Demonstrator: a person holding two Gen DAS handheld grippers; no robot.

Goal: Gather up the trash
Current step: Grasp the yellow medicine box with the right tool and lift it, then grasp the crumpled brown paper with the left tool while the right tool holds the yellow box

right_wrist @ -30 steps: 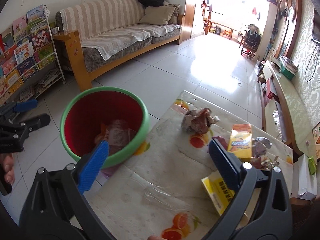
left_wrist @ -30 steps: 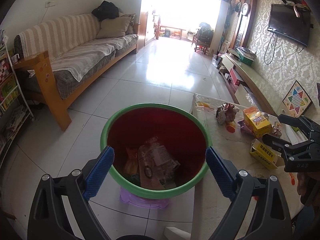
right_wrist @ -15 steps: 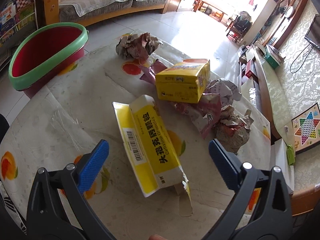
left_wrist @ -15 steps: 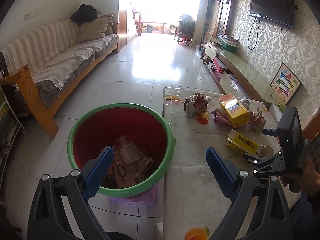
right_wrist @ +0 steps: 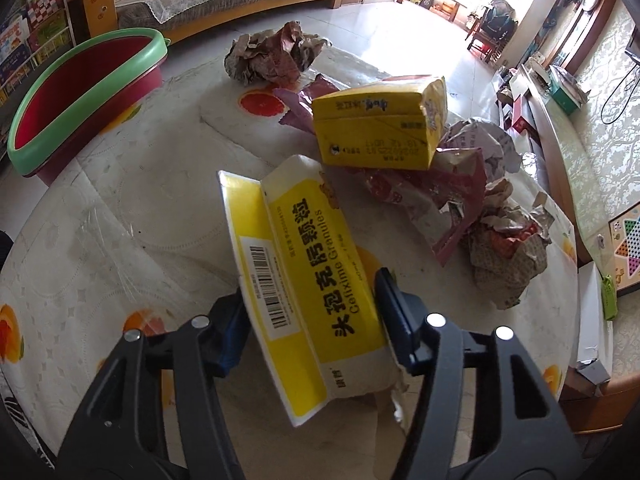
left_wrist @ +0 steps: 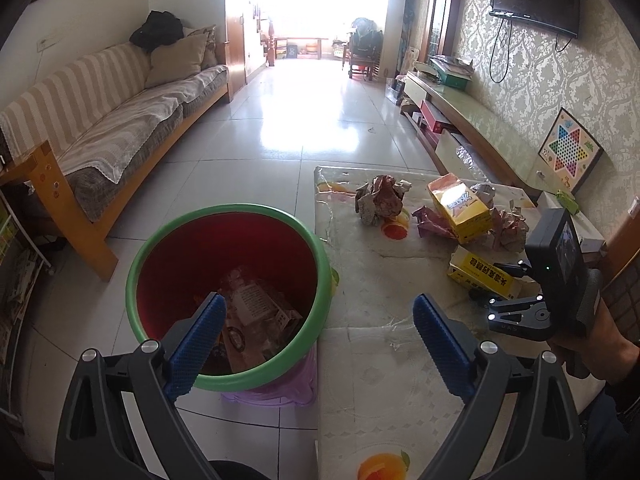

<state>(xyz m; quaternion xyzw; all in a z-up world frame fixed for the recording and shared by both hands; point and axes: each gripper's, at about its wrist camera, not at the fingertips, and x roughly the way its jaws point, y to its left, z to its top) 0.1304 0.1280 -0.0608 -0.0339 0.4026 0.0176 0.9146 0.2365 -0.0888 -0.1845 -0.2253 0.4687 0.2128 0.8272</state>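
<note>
The right hand-held gripper (right_wrist: 310,322) had just clamped the yellow box (right_wrist: 316,280); the left hand-held gripper (left_wrist: 316,350) gaped empty, so a firm squeeze should precede lifting toward the bin (left_wrist: 230,220).

Right hand-held gripper (right_wrist: 312,320) is coming down off the wide view over bin & table, now sitting low over the flattened yellow medicine box (right_wrist: 308,280); its jaws have just been closing, pads now pressing the box's two long edges. In left wrist view the right hand-held gripper is showing at the box's near end w/ the person's hand (left_wrist: 588,344) behind it. Left hand-held gripper (left_wrist: 316,344) is sliding sideways: red bin (left_wrist: 228,376) is shifting left in its view, more table (left_wrist: 372,280) showing.
</note>
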